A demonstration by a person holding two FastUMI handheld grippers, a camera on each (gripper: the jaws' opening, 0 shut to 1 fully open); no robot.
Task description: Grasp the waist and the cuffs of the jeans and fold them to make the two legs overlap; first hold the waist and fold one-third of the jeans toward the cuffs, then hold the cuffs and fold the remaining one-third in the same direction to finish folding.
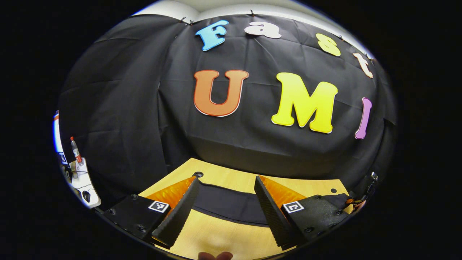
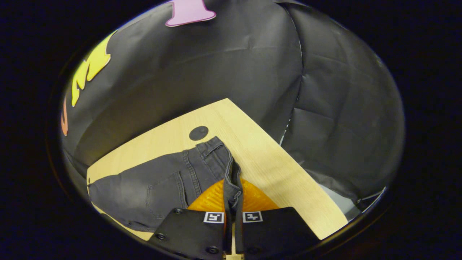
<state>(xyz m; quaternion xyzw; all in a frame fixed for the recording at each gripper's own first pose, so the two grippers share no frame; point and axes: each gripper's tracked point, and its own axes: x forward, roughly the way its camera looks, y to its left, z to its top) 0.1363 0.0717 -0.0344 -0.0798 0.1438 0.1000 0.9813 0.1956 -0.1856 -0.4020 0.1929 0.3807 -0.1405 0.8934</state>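
- The right gripper (image 2: 232,202) is clamped on the waist edge of the jeans (image 2: 158,187), which lie flat on the table (image 2: 260,144), trailing toward 9 o'clock.
- The left gripper (image 1: 227,213) hangs with fingers apart over the table, dark denim lying beyond it at 12 o'clock.
- The first leg-over-leg fold looks barely begun; both thirds remain.

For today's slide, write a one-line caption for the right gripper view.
Right gripper pinches the waistband of dark grey jeans lying on a light wooden table.
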